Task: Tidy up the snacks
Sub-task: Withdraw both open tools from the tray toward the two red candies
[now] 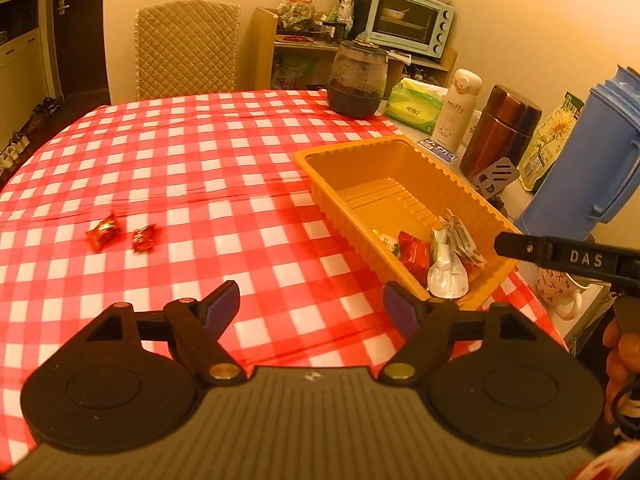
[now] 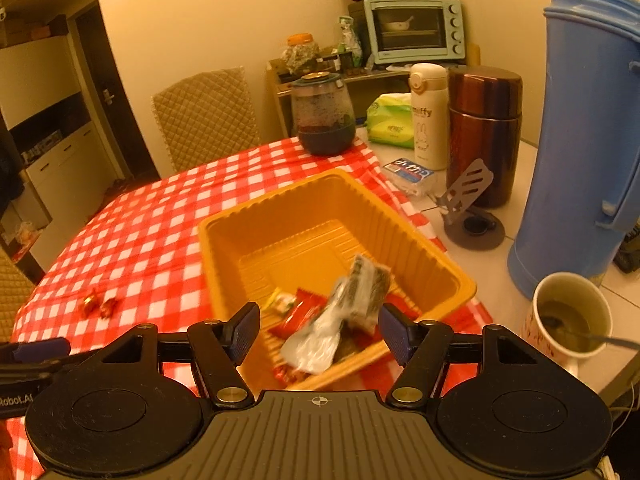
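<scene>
I have both grippers hovering over the table with the red-and-white checked cloth (image 1: 192, 152). My left gripper (image 1: 311, 304) has its fingers spread wide with nothing between them, above bare cloth. My right gripper (image 2: 319, 330) is likewise spread and empty, above the near end of the orange tray (image 2: 224, 236).

The tray is a ribbed rectangular tub; in the left wrist view its long axis runs from near right to far left, and its far half is bare. The snacks are heaped at the near end: a red packet (image 2: 298, 314), a silvery-white pouch (image 2: 320, 340) lying with its long axis pointing up toward the far right corner, a dark grey packet (image 2: 368, 288) leaning tilted against it, and a small green-and-white sweet (image 2: 282, 300). The pouch and the grey packet are blurred, so I cannot read any print on them.

Two red foil sweets (image 1: 120, 234) lie side by side on the cloth, well to the left of the tray, just apart from each other.

Beyond the tray I can read "miffy" on the white flask (image 2: 428, 116), next to a brown steel flask (image 2: 486, 132). "DAS" shows on the right gripper's body in the left view, and "Robot.AI" partly on the left one in the right view. A cup of tea (image 2: 568, 320) stands beside a blue thermos jug (image 2: 580, 152)
</scene>
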`<state>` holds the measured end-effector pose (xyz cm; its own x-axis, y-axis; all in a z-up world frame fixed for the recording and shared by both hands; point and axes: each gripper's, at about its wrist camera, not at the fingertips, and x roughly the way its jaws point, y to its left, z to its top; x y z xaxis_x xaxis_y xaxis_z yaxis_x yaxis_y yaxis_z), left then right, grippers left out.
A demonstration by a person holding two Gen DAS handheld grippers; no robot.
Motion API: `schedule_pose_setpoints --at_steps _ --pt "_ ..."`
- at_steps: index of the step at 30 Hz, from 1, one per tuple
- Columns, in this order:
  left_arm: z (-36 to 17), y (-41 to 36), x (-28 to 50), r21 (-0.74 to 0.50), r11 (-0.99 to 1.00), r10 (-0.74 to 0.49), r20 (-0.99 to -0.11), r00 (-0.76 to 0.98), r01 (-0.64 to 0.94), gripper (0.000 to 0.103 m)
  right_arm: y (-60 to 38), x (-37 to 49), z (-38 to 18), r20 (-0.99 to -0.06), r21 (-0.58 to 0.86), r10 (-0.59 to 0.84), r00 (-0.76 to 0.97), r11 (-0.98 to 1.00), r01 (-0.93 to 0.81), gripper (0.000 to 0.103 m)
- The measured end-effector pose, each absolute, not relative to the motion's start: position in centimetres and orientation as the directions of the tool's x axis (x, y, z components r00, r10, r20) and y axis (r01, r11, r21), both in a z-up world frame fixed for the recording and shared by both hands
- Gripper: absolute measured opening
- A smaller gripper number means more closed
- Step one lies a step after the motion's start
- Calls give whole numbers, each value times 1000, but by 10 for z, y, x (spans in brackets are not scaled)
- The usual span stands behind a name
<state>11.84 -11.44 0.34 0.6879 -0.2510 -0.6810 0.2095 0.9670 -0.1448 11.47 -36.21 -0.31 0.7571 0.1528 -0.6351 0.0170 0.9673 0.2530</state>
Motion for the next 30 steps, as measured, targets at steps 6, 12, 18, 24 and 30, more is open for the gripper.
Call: schedule_pose_setpoints --at_steps 6,12,18,24,30 --pt "14 -96 96 -139 973 -229 -669 707 184 82 -341 94 9 -626 252 173 760 968 -13 66" --pt "21 -77 76 -135 979 -205 -664 719 154 85 -317 76 18 -618 235 193 762 971 -55 66" --pt "24 -58 60 -135 983 -181 -665 725 121 85 -300 66 21 -619 229 213 755 970 -86 66" --pt "25 -45 49 -132 986 -165 -666 728 102 86 -287 61 25 -615 224 231 754 968 -114 66" --pt "23 -39 45 -137 987 -157 -669 727 87 87 -280 59 24 -619 218 240 748 967 -131 67"
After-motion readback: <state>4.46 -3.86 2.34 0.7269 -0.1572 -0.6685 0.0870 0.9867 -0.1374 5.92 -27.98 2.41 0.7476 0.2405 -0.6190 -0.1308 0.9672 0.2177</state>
